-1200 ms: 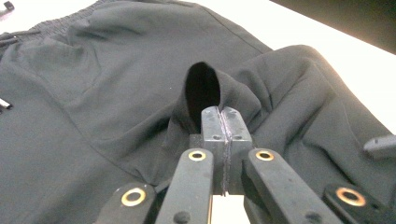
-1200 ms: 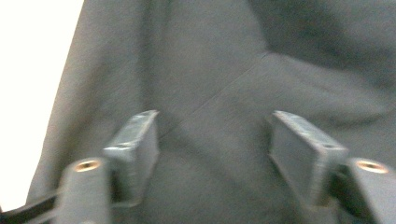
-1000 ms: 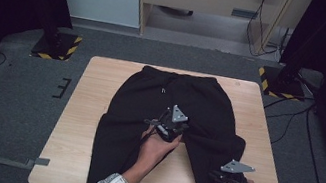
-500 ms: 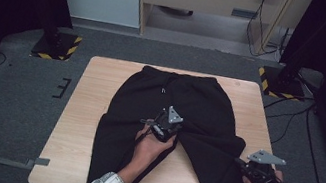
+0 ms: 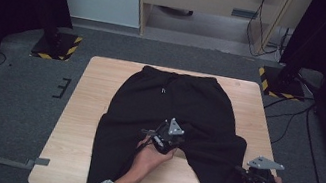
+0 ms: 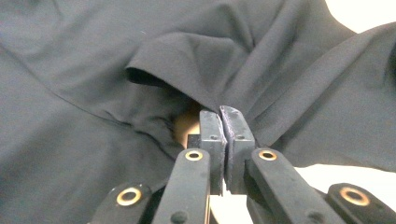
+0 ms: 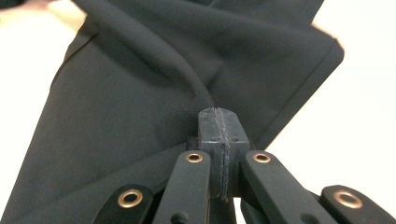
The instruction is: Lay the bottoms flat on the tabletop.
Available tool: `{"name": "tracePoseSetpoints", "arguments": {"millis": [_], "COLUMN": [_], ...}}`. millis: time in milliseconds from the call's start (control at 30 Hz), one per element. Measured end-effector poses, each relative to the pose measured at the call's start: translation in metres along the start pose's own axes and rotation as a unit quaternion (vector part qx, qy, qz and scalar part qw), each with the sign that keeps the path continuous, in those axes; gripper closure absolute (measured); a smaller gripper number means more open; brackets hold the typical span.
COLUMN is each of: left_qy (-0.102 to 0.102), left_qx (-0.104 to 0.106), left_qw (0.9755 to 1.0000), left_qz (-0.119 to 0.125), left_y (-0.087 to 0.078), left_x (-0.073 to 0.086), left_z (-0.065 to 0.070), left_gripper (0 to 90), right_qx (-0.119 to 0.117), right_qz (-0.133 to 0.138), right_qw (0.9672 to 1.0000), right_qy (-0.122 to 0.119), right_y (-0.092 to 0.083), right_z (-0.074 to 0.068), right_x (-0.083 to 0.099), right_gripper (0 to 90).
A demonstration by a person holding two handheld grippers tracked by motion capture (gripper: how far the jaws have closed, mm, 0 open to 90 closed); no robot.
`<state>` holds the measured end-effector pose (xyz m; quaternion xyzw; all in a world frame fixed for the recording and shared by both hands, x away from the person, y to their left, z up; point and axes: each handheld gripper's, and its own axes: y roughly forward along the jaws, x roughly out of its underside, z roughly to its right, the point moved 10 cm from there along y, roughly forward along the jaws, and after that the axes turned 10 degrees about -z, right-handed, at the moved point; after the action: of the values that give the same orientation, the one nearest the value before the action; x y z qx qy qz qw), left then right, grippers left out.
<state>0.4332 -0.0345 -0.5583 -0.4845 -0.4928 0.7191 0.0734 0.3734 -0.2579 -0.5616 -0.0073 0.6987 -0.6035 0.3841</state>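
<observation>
A wooden table [image 5: 92, 109] carries a pair of black trousers [image 5: 175, 98] laid flat, waistband at the far edge and both legs running toward the person. The leg on the person's right is drawn out toward the near right corner. The left gripper [image 5: 161, 139] sits at the crotch, between the two legs; in the left gripper view [image 6: 226, 130] its jaws are pressed together with a pinch of fabric between the pads. The right gripper [image 5: 247, 173] is at the outer side of the right leg, and in the right gripper view [image 7: 219, 123] its jaws are likewise fully closed on a ridge of cloth. Judgement: a fold of the right leg is in hand. To do it well, both grips should stay firm, the hands travel together at equal height, and the cloth be kept taut enough to avoid wrinkles.
</observation>
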Motion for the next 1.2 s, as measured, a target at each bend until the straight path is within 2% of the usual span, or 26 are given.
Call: {"name": "tracePoseSetpoints", "arguments": {"millis": [33,67,133,200,267,300,367,433,533,633,733,800,867,900,1000,1067,1100,1200], "left_qy": [0.000,-0.001,0.003,0.007,0.007,0.007,0.002,0.000,-0.014,-0.022,-0.024,-0.019,-0.016,-0.017,-0.007,0.003,0.009,0.028], "left_qx": [0.000,0.009,0.015,0.016,0.014,0.012,0.009,-0.005,-0.015,-0.021,-0.027,-0.028,-0.027,-0.024,-0.020,-0.016,-0.013,0.001], "left_qw": [1.0000,1.0000,0.9998,0.9997,0.9996,0.9996,0.9996,0.9997,0.9996,0.9995,0.9993,0.9994,0.9995,0.9995,0.9995,0.9994,0.9993,0.9988], "left_qz": [0.000,-0.003,-0.012,-0.019,-0.024,-0.025,-0.026,-0.026,-0.018,-0.010,0.004,0.002,-0.004,-0.008,-0.025,-0.031,-0.034,-0.040], "left_y": [0.000,0.002,0.006,0.010,0.014,0.015,0.020,0.025,0.032,0.038,0.040,0.041,0.042,0.042,0.041,0.039,0.037,0.029], "left_x": [0.000,0.005,0.014,0.022,0.026,0.026,0.027,0.024,0.019,0.012,0.003,0.000,0.001,0.002,0.007,0.011,0.014,0.023], "left_z": [0.000,0.005,0.012,0.014,0.015,0.014,0.012,0.006,-0.003,-0.012,-0.019,-0.021,-0.024,-0.024,-0.020,-0.012,-0.008,0.006], "left_gripper": [87.4,87.4,87.3,86.2,85.4,85.0,84.3,83.0,82.7,82.5,81.0,79.9,80.2,80.7,82.3,82.2,81.8,81.2], "right_qx": [0.000,-0.004,-0.010,-0.013,-0.021,-0.027,-0.024,-0.021,-0.009,-0.005,0.005,0.007,0.009,0.006,-0.004,-0.013,-0.018,-0.021], "right_qz": [0.000,-0.003,-0.016,-0.019,-0.007,0.001,0.021,0.036,0.032,0.013,0.004,0.008,0.009,0.009,0.009,0.005,0.002,-0.012], "right_qw": [1.0000,1.0000,0.9998,0.9997,0.9996,0.9994,0.9991,0.9982,0.9977,0.9985,0.9992,0.9991,0.9992,0.9993,0.9995,0.9995,0.9995,0.9995], "right_qy": [0.000,0.001,-0.007,-0.001,0.018,0.022,0.029,0.043,0.058,0.053,0.040,0.041,0.039,0.036,0.029,0.027,0.026,0.018], "right_y": [0.000,0.000,0.001,0.005,0.008,0.009,0.009,0.013,0.025,0.038,0.044,0.046,0.046,0.046,0.044,0.041,0.040,0.031], "right_z": [0.000,-0.002,-0.006,-0.006,-0.004,-0.004,0.000,0.005,0.015,0.013,0.011,0.012,0.014,0.013,0.011,0.008,0.007,0.002], "right_x": [0.000,0.004,0.016,0.023,0.020,0.016,0.007,-0.003,-0.009,-0.007,-0.004,-0.004,-0.005,-0.005,-0.004,0.000,0.002,0.014], "right_gripper": [90.0,90.0,89.2,81.5,65.8,61.0,52.2,46.1,44.1,43.3,43.8,46.2,52.8,60.0,77.7,85.6,88.3,89.1]}}
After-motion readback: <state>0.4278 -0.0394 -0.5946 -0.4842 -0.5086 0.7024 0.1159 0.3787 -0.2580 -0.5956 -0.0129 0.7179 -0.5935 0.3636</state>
